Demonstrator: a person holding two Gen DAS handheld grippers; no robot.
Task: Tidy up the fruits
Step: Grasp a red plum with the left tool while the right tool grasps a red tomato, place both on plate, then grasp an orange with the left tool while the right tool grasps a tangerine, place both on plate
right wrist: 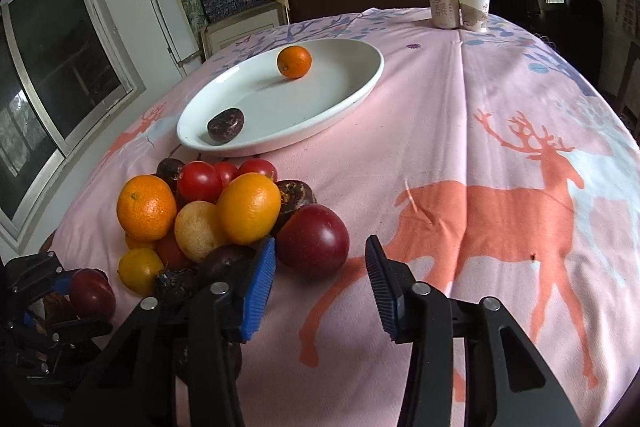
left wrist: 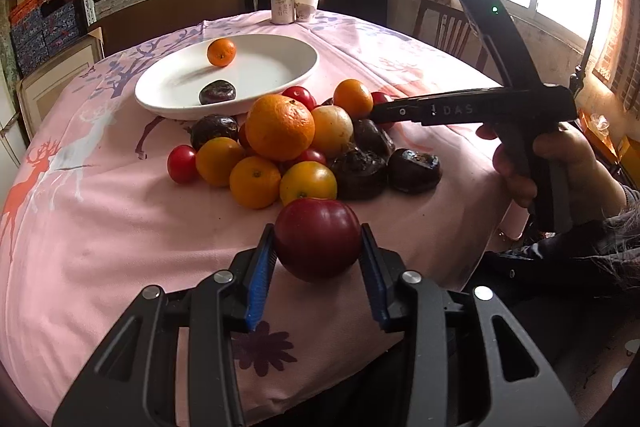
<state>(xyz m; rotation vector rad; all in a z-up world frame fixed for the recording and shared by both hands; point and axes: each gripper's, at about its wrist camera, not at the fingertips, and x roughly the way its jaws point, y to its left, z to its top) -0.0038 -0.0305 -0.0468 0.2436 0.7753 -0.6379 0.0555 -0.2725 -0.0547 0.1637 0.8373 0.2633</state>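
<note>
Between L hand-held gripper (left wrist: 318, 243) pads: plum (left wrist: 317, 238).

A plate (left wrist: 304, 67) sits on the tabletop (left wrist: 100, 219) at 12 o'clock from the fruit pile (left wrist: 280, 147). Two fruits lie in it. Two cups (left wrist: 296, 7) stand behind.

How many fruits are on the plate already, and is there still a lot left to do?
Two are on the white plate so far: a small orange and a dark purple fruit. The left gripper is closed on a dark red plum at the near edge of the pile. The right gripper is by another red plum, not pressing it. Most of the job is left.
</note>
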